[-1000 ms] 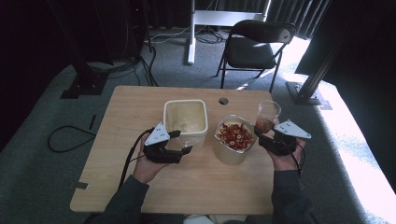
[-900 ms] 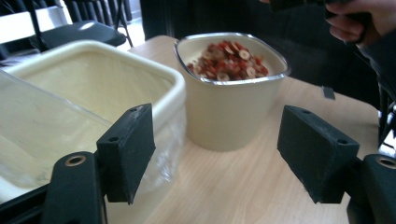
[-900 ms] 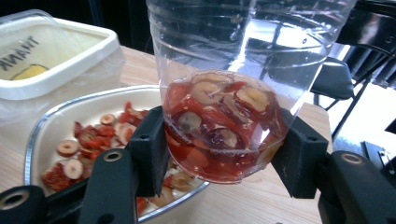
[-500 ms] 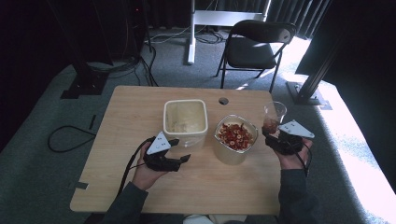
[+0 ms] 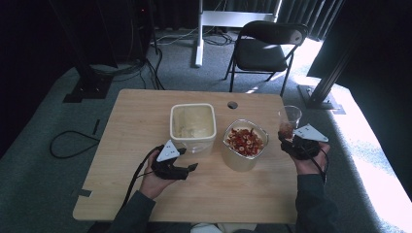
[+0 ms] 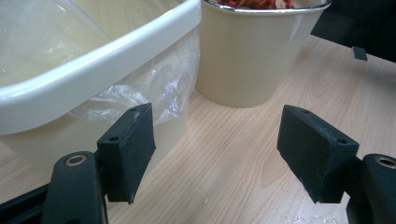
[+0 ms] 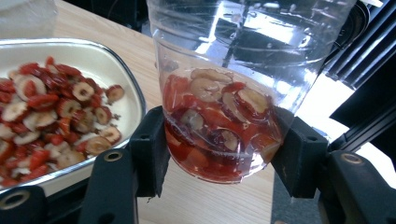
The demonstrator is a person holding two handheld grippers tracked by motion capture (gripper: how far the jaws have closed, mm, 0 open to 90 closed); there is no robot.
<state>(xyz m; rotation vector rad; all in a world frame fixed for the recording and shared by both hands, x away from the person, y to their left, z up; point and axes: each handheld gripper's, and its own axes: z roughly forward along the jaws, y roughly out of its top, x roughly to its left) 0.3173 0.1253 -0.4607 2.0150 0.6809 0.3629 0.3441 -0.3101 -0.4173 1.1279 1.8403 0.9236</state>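
A pale wooden table [image 5: 145, 121] stands on grey carpet, a black folding chair [image 5: 265, 46] beyond it. The right gripper [image 7: 219, 154] clamps a clear plastic cup [image 7: 233, 93] near the table's right edge, probably for pouring; it is part-filled with red sliced fruit. Beside it a cream bowl [image 5: 245, 145] holds more slices. The left gripper [image 6: 215, 149] rests wide open and empty beside a plastic-lined cream tub [image 6: 93, 70].

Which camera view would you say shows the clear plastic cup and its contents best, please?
The right gripper view: the clear plastic cup sits close up between the right gripper jaws, its red and pale slices distinct. The high view shows it small; the left gripper view adds nothing on it.
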